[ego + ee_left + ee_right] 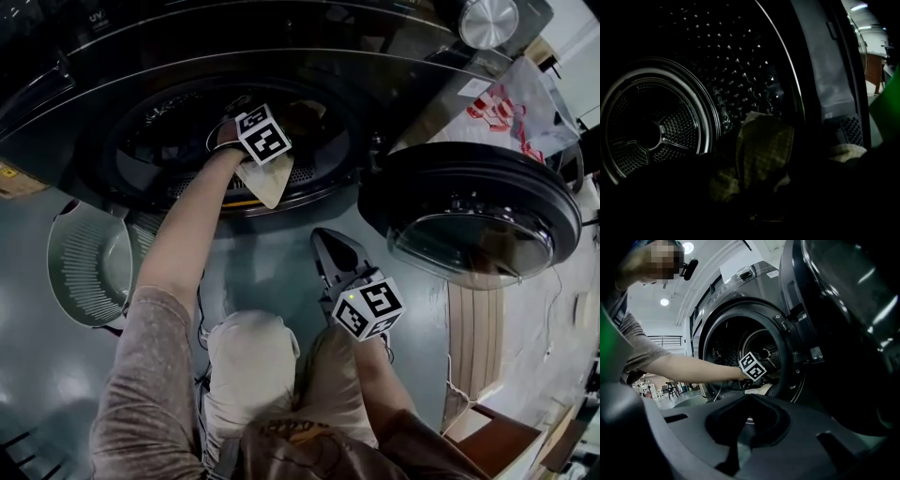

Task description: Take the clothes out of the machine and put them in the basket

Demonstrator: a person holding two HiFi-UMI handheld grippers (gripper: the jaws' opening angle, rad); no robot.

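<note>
The dark front-loading machine fills the top of the head view, its drum open. My left arm reaches into it; the left gripper's marker cube sits at the drum mouth and its fingertips are hidden inside. In the left gripper view a checked olive cloth lies crumpled on the drum floor just ahead, between wide-apart dark jaws, with no pad on it. A pale cloth hangs over the drum lip under that cube. My right gripper hovers outside, below the opening, shut and empty. The white slatted basket stands on the floor at left.
The round machine door is swung open at right, close beside the right gripper. The person's knees are on the grey floor in front of the machine. A wooden panel lies at right.
</note>
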